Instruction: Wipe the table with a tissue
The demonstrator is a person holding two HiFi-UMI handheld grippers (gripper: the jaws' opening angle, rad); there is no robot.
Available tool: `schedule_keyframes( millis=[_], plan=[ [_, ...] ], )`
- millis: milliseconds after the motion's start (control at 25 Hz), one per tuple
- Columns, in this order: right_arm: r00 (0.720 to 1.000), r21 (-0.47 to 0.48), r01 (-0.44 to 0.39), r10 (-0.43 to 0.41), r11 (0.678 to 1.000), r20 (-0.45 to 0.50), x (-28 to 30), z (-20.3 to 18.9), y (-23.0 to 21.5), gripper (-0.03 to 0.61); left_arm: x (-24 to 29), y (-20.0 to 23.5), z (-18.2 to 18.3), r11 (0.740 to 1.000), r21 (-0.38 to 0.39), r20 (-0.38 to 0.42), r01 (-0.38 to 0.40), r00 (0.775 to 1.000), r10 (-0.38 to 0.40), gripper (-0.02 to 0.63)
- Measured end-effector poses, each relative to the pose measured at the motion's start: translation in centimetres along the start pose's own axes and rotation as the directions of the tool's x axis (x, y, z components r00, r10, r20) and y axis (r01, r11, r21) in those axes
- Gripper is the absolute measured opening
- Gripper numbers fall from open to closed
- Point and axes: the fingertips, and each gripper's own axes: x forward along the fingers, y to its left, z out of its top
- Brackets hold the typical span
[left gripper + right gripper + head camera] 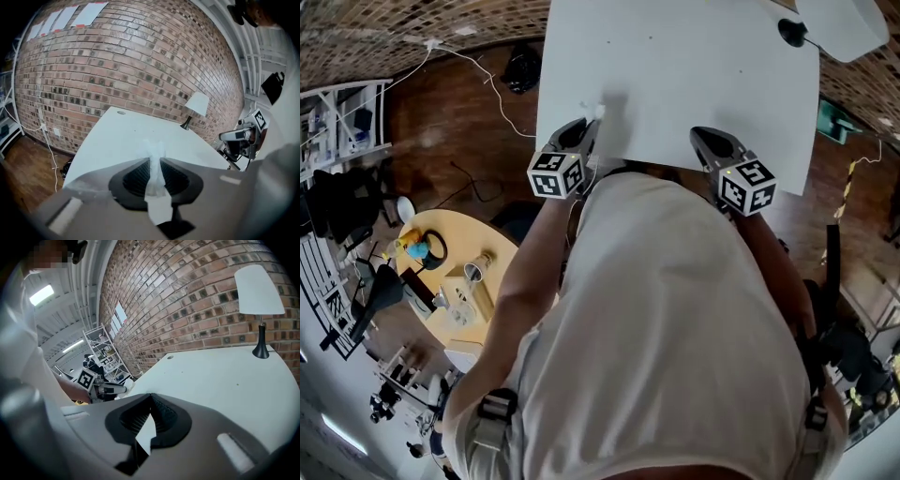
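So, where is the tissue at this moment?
The tissue is pinched between the jaws of the left gripper, by the near left corner of the white table, at the left in the head view.

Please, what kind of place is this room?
Probably a workshop or lab: a bare brick wall, loaded metal shelves, and a round table crowded with small things.

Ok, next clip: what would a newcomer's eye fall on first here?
First, the white tissue pinched upright in the left gripper, at the near left edge of the white table. Next, the right gripper, its jaws together with nothing in them, over the table's near edge. Then the white lamp at the far right corner, against the brick wall.
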Motion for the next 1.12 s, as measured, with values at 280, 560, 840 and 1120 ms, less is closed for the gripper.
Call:
schedule_keyframes(
  millis=[280,560,840,1120],
  plan=[
    [0.999,0.009,0.035,-0.035,0.999,-0.019,1.9,1.1,-0.1,0.006,2.7,4.1,0.3,0.998,0.006,-0.065,-0.064,0.996,0.064,0.069],
    [0.996,0.044,0.095,-0.094,0.995,-0.009,1.9,0.9,0.0,0.006,4.3,6.3,-1.3,0.996,0.025,-0.144,-0.084,0.986,0.087,0.063],
    [0.989,0.069,0.148,-0.149,0.987,0.003,1.6,1.3,-0.7,0.006,5.6,5.9,0.1,0.999,-0.024,-0.140,-0.022,0.990,0.018,0.064],
    [0.984,0.092,0.177,-0.179,0.980,0.023,1.4,1.8,-1.1,0.006,7.6,5.6,0.9,1.000,-0.015,-0.161,-0.008,0.987,0.005,0.061]
  ],
)
